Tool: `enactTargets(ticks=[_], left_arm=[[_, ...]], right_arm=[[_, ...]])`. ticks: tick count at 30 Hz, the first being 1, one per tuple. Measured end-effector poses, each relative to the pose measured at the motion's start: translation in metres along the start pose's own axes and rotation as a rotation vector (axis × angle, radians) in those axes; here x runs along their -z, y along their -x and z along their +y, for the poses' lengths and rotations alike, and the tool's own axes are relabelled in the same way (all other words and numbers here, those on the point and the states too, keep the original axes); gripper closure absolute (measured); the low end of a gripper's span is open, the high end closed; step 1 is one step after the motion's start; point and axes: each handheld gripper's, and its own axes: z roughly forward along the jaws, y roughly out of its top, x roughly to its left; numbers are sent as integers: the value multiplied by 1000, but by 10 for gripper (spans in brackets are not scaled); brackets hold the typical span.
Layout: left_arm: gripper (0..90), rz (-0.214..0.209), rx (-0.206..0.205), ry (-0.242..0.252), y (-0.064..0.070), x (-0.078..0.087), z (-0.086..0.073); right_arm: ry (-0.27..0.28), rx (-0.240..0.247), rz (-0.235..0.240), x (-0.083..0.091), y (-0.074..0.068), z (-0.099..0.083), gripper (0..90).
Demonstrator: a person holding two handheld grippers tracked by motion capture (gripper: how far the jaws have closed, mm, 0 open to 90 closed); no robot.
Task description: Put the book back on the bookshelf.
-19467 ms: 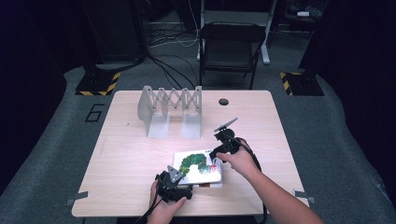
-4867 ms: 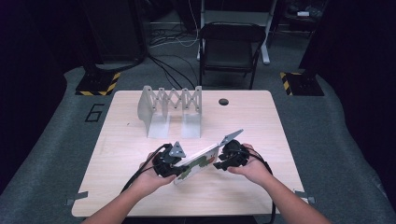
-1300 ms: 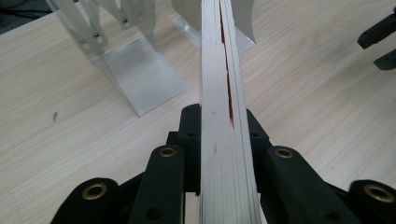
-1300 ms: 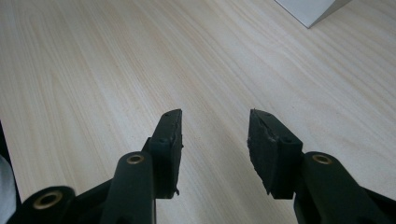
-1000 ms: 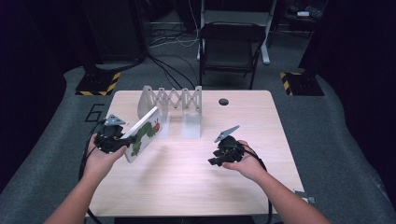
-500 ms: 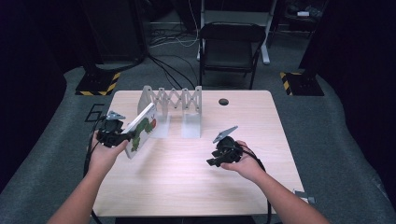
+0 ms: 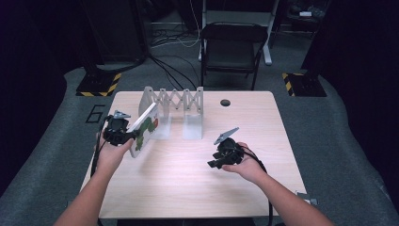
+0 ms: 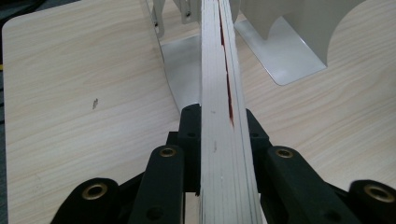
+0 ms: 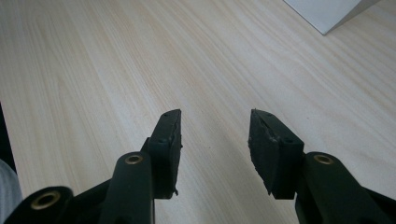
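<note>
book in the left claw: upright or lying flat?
Upright, on edge. The book is clamped in the left claw, pages edge-on between the jaws, cover tilted, beside the rack.

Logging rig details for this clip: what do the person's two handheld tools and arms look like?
Both are black. The left tool and right tool each carry a grey three-cornered plate on top and trail a dark cable. The gripper views show brass-coloured rivets at the jaw links and flat black pads. Both forearms are bare, with no sleeves in sight.
</note>
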Motion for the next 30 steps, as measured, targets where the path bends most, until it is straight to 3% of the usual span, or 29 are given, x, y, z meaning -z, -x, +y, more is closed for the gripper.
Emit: enactTargets(ticks=[17,23,25,30], left_arm=[[756,12,4,-13,0,-21,9],[756,32,26,-17,-1,-30,10],[756,43,22,-21,-2,-32,11],[756,65,25,-21,0,-37,10]], right_arm=[[6,-5,-1,-2,0,-1,540],[-2,0,1,-3,1,-2,539],[22,2,-3,-3,1,-2,539],[5,-3,-5,-1,1,-2,539]])
